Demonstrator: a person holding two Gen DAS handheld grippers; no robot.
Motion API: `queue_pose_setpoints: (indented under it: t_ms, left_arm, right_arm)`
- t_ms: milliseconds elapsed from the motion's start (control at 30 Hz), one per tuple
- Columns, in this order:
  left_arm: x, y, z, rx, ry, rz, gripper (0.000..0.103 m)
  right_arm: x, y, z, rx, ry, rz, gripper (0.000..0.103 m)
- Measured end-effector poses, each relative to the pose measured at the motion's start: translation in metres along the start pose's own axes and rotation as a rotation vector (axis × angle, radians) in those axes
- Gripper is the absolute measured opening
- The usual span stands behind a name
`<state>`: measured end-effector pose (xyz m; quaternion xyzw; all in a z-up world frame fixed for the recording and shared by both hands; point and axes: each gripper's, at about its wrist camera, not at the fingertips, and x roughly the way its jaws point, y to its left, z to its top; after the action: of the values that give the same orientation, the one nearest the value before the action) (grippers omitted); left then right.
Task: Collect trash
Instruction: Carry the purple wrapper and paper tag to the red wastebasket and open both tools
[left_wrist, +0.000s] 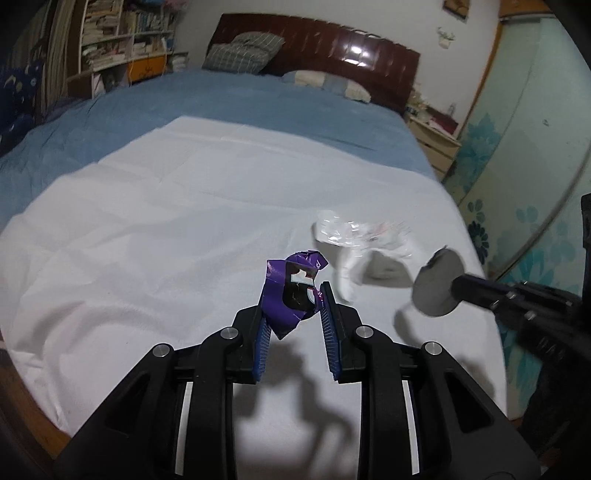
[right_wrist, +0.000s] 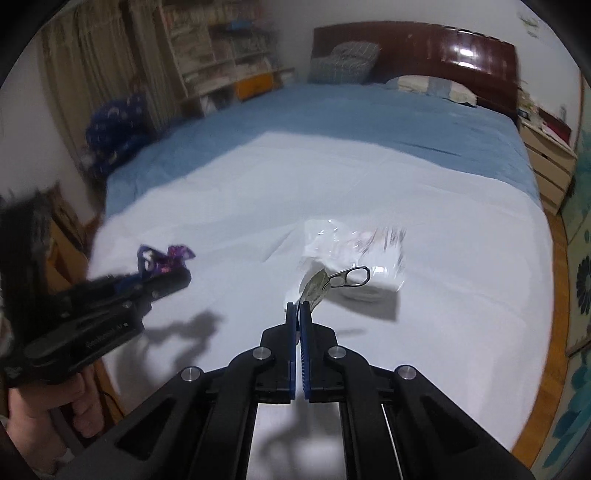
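Holding a crumpled purple wrapper (left_wrist: 291, 291), the left gripper (left_wrist: 293, 317) has its fingers (left_wrist: 263, 339) set fairly narrow, the foil caught against the left pad and standing up between the two, lifted clear of the white sheet (left_wrist: 166, 206) with its shadow thrown below. The right gripper (right_wrist: 298, 314) has its fingers (right_wrist: 305, 332) pressed almost together on the edge of a can lid (right_wrist: 321, 284), whose pull ring (right_wrist: 356, 277) sticks out forward and to the right of the tips. Taking the clear plastic wrapper (right_wrist: 354, 251) as the landmark: it lies on the white sheet just beyond the can lid, straight ahead of the right fingers and partly behind the ring, with its long axis running across the view, left to right. From the left wrist view the same wrapper (left_wrist: 362, 236) sits ahead and to the right of the purple wrapper, so the right gripper is the nearer one. Motion blur softens its outline, so it may be a bag with printed paper inside. Both grippers look full, so I judge neither can take it until one drops its load
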<state>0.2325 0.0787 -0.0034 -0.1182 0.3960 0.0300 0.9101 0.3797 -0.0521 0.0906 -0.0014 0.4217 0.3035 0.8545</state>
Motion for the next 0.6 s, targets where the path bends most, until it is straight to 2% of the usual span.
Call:
queue_pose_setpoints:
  t_ms: [133, 233, 333, 433, 600]
  left_arm:
    - [-0.024, -0.028, 0.0, 0.03, -0.04, -0.034, 0.025]
    - [-0.04, -0.048, -0.009, 0.049, -0.057, -0.06, 0.025]
    - [-0.05, -0.066, -0.02, 0.048, -0.06, -0.094, 0.025]
    - [-0.06, -0.092, -0.031, 0.064, -0.059, -0.134, 0.025]
    - [-0.073, -0.13, -0.044, 0.097, -0.057, -0.181, 0.025]
  right_arm:
    - [-0.078, -0.025, -0.015, 0.053, -0.074, 0.034, 0.004]
    - [-0.126, -0.051, -0.031, 0.083, -0.089, 0.031, 0.004]
    - [-0.158, -0.074, -0.048, 0.11, -0.103, 0.019, 0.004]
    - [-0.18, -0.094, -0.066, 0.118, -0.106, -0.03, 0.004]
    - [-0.214, -0.125, -0.103, 0.185, -0.117, -0.051, 0.004]
